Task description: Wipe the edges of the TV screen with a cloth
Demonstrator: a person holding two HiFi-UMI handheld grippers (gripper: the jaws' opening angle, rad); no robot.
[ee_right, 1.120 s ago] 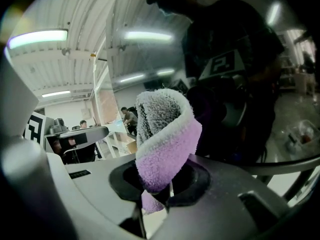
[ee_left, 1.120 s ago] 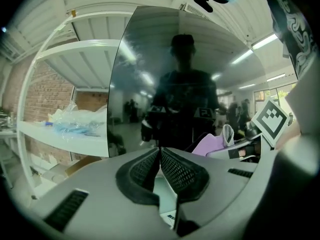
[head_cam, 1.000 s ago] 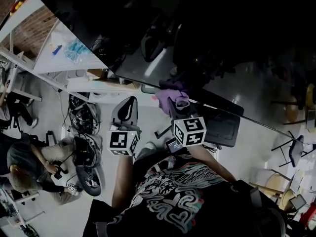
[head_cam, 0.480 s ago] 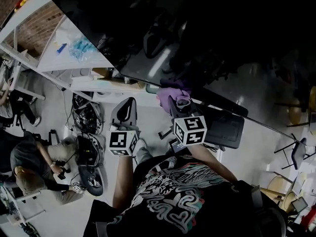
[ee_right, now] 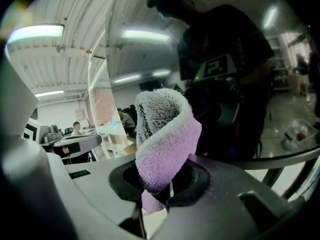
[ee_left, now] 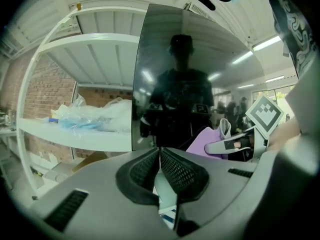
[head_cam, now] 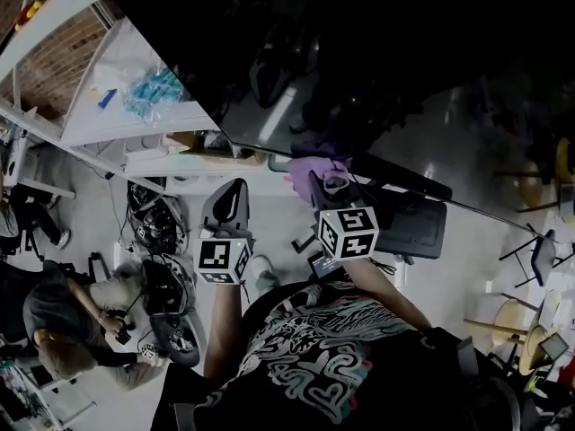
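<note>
A white shelf (head_cam: pixel 90 119) holding a crinkled blue plastic bag (head_cam: pixel 148 88) stood left of the TV screen (head_cam: pixel 377 52). Tangled black cables (head_cam: pixel 154 215) lay on the floor below, and a person (head_cam: pixel 63 321) sat at lower left. The screen was dark, glossy glass that mirrored the room. The right gripper (head_cam: pixel 325 185) was clamped on a fuzzy purple cloth (head_cam: pixel 313 167), folded over with a grey face, at the screen's edge. The left gripper (head_cam: pixel 230 197) hung just beside it, its 2 mesh-textured pads (ee_left: pixel 182 176) together with nothing between.

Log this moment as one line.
right gripper: shut on purple fleecy cloth | cloth: at lower edge of dark glossy TV screen | left gripper: shut, empty, off screen
</note>
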